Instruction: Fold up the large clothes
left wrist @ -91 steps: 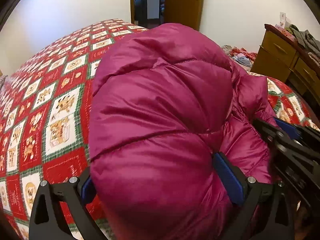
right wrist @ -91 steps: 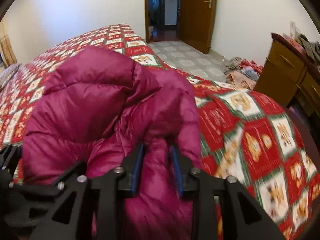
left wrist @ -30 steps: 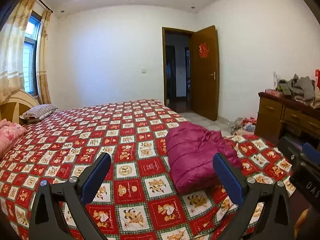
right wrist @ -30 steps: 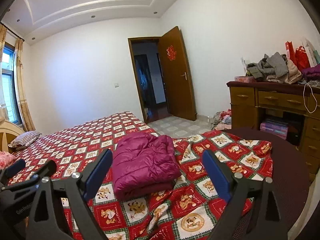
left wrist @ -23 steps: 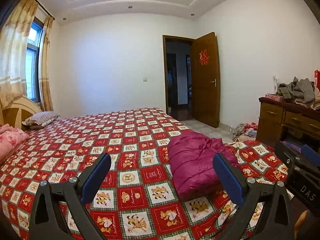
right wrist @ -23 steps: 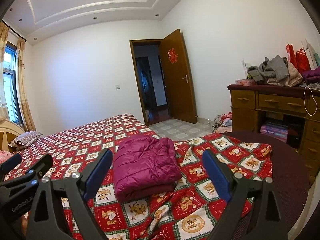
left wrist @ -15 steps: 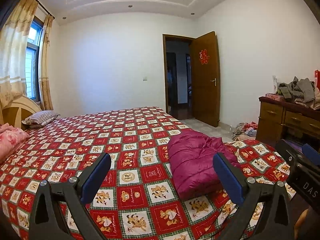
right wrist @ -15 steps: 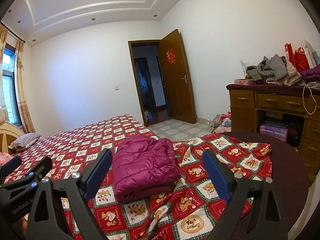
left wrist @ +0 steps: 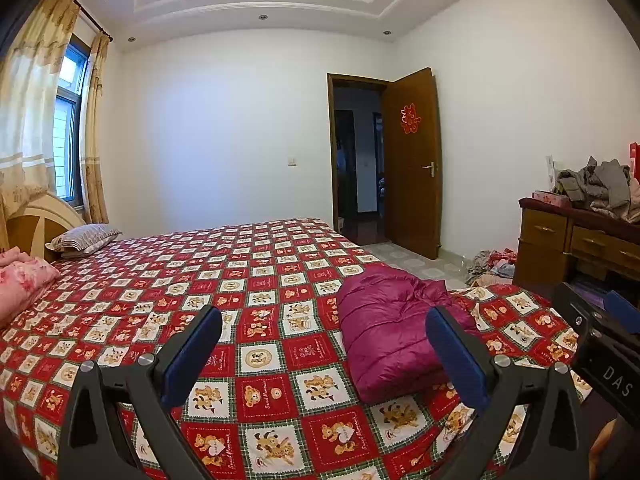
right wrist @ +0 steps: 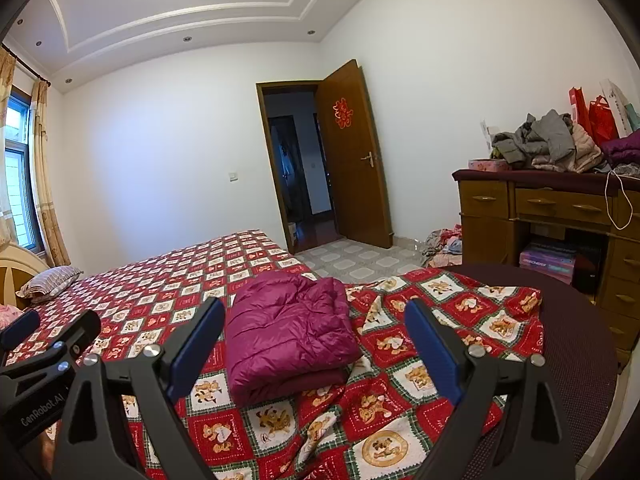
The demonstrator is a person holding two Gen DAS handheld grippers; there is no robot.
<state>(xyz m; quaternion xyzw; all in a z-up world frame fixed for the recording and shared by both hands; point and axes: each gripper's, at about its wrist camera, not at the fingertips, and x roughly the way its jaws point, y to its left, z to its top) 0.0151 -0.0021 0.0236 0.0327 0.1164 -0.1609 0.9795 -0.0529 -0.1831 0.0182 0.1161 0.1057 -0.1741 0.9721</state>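
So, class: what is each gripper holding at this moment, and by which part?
Nothing. The left gripper and right gripper are both open and empty; the folded jacket lies free on the bed.

Folded magenta jacket on bed; left gripper spread, empty.

left wrist – faces bed | right wrist – alongside, same bed
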